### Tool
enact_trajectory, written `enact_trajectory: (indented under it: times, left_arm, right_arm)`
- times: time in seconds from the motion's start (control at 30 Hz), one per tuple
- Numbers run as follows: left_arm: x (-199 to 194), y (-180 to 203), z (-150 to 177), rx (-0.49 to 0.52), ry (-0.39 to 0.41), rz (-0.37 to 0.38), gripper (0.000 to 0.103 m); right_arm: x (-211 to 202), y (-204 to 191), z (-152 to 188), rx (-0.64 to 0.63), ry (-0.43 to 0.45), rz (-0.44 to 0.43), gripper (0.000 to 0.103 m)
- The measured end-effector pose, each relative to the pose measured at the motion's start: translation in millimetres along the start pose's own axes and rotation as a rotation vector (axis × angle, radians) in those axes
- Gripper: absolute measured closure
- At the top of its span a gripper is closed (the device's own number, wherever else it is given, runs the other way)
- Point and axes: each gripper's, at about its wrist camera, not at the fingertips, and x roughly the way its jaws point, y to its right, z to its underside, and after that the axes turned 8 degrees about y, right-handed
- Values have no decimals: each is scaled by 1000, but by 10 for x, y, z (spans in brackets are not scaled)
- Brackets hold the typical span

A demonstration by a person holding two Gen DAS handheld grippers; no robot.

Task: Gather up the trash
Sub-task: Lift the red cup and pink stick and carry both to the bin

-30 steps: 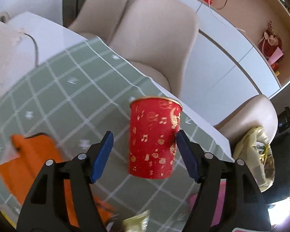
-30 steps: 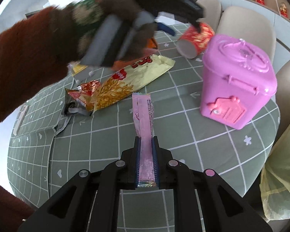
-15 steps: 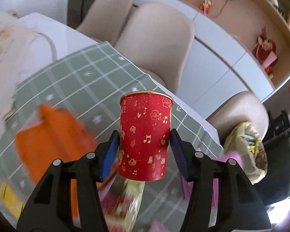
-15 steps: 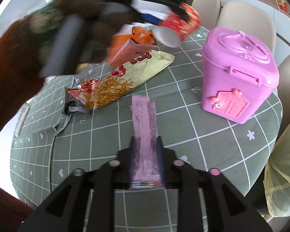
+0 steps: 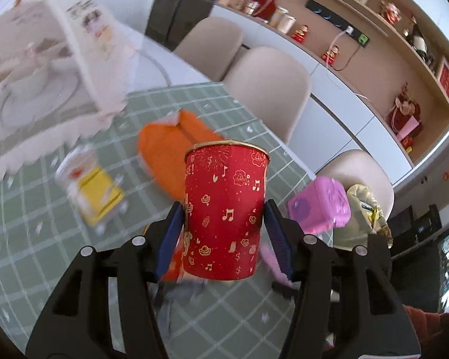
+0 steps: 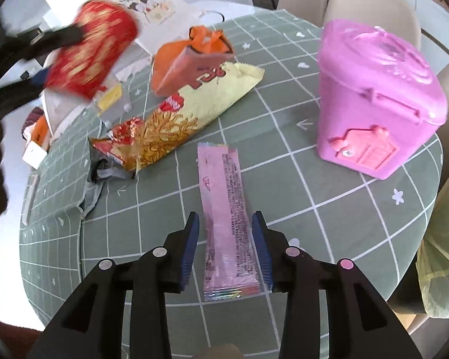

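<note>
Left jaws: the left gripper (image 5: 224, 236) is closed on the red paper cup (image 5: 226, 212), one blue pad against each side of its lower half; the cup stands upright in the grip and is lifted off the counter (image 5: 30, 239).
Right jaws: the right gripper (image 6: 226, 249) stands part-way apart, its jaws having just been opening; the pink wrapper (image 6: 226, 221) lies flat between them, a sliver of green cloth showing on each side, so the pads are not pressing it.
Pink wrapper: it lies on the counter (image 6: 329, 218), lengthwise along the gripper's line, its near end level with the pad roots and its far end pointing towards the snack bags.
Red paper cup from the right: blurred, high at the left, above the counter's far left part.
Pink bin: the pink bin (image 6: 377, 98) stands with its lid down to the right of the wrapper, near the counter's right edge.
Other trash: a yellow snack bag (image 6: 188, 116) and an orange bag (image 6: 191, 56) lie beyond the wrapper, touching each other.
Open room: bare green cloth lies between the wrapper and the bin, and on the near left.
Edge: a yellowish plastic bag (image 6: 443, 239) hangs past the right rim.
</note>
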Motion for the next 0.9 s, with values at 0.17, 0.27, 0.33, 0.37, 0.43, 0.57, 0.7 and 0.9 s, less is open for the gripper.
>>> enact_trajectory:
  times: [0.17,0.27,0.33,0.37,0.43,0.57,0.7,0.9]
  left_arm:
    - [-228,-231,322,-40,-9,-35,50]
    - [-302,-330,464,-86,-13,-45,50]
    - [-339,-372,537,-109,-14,-51,50]
    - [-350,-380,553,-114,-14,-53,50]
    - [-390,-385,588,-120,-11,-59,50]
    - [-483,-358,649,-109,6,-85,50]
    - [-509,-326,657,-92,11,-112,50]
    - [-601,-144,435,-44,87,-113,50]
  right_arm:
    - [-30,69,41,50,14,-22,67]
    - [-36,1,46,36,9,5,67]
    - [-33,-17,64,26,-1,27,67]
    - [-33,-34,71,15,-7,38,67]
    - [-42,-95,94,-54,-9,53,67]
    - [-10,-268,168,-238,6,131,67]
    - [-19,-274,68,-257,23,118,85]
    - [-699,-172,-300,-152,188,17,87]
